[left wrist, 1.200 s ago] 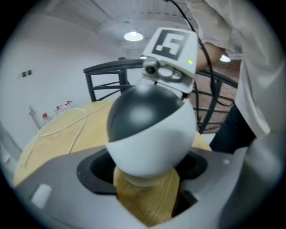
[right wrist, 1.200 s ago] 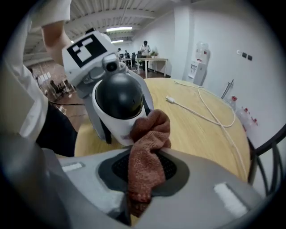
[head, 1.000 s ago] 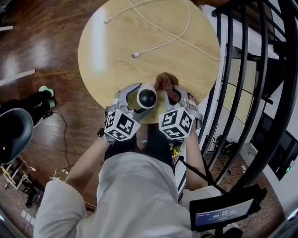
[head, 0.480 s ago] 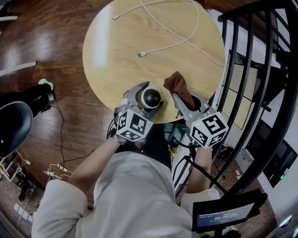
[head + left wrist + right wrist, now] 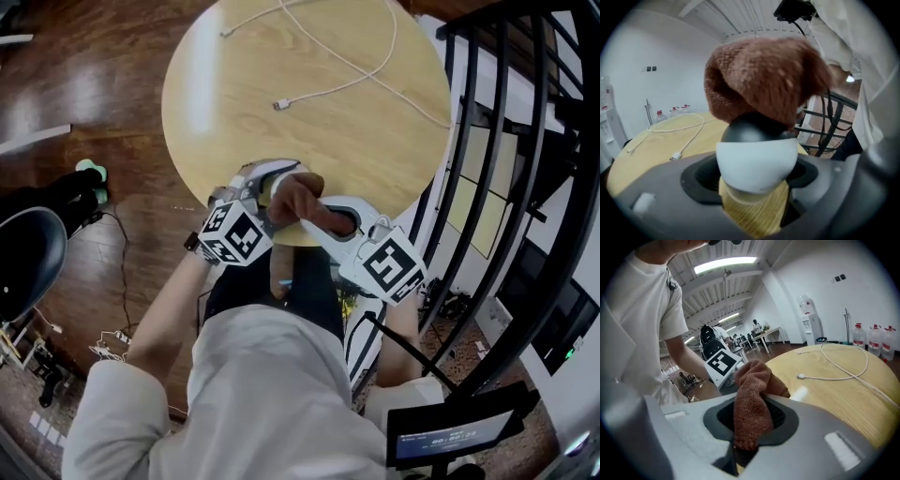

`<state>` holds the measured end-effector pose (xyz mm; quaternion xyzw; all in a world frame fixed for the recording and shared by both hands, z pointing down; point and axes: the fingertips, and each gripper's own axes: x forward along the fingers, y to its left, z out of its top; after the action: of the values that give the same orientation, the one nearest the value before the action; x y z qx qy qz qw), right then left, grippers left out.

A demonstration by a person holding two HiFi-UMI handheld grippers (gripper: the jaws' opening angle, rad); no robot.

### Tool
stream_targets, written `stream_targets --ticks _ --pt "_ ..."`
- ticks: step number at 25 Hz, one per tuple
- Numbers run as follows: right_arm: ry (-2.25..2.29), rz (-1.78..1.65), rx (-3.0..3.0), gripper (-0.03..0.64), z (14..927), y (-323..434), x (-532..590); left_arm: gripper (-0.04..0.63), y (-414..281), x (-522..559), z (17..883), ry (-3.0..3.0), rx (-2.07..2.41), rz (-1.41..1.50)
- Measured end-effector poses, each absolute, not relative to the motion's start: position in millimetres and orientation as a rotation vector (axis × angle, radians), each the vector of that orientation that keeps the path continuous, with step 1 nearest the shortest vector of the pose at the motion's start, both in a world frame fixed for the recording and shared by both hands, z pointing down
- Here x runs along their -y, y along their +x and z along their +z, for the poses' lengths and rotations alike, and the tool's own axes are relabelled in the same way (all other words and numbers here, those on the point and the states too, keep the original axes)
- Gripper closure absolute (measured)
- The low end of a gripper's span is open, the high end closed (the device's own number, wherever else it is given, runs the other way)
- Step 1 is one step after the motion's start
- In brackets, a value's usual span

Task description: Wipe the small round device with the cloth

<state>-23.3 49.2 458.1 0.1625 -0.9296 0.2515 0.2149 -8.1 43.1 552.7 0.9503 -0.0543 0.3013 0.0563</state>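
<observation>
Head overhead, gripper views close, sharing table point(image 5: 234, 75)

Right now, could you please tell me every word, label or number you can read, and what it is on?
Nothing reads clearly.
Small screen: a row of digits, too blurred to read.
Water bottles: red labels, too small to read.
Marker cubes: black-and-white square patterns only, no letters.

Nubbly, matt rust-brown cloth point(image 5: 764, 75); small round device point(image 5: 757, 161) of smooth white plastic, glossy black top; smooth pale wooden desk point(image 5: 220, 112).
</observation>
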Motion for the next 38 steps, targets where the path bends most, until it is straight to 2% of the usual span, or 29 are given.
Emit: stream_targets --ticks 6,14,26,32,36,38 --pt "0.602 0.825 2.632 0.548 467.5 -8.1 -24.9 0.206 -6.8 -40.6 551.3 2.891 0.155 0.931" --pt "0.598 0.782 2.481 0.548 506.8 3.9 -14.1 0.204 -4.0 -39.5 550.4 2.893 0.192 0.926" --pt "0.425 0.307 2.068 0.549 562.8 9.0 -33.7 0.202 -2.1 -39.2 552.8 2.885 0.244 0.908" --pt "0.412 0.629 2.279 0.549 508.3 1.5 -63.1 0.209 0.0 -37.5 557.8 2.878 0.284 0.946" --pt "0.501 0.589 2.372 0.548 461.5 -8.6 -55.2 0.209 3.1 -37.5 559.6 2.891 0.284 0.951" --pt "0.518 0.455 2.314 0.549 453.2 -16.7 -51.5 0.209 3.7 -38.7 560.3 2.893 0.294 0.957"
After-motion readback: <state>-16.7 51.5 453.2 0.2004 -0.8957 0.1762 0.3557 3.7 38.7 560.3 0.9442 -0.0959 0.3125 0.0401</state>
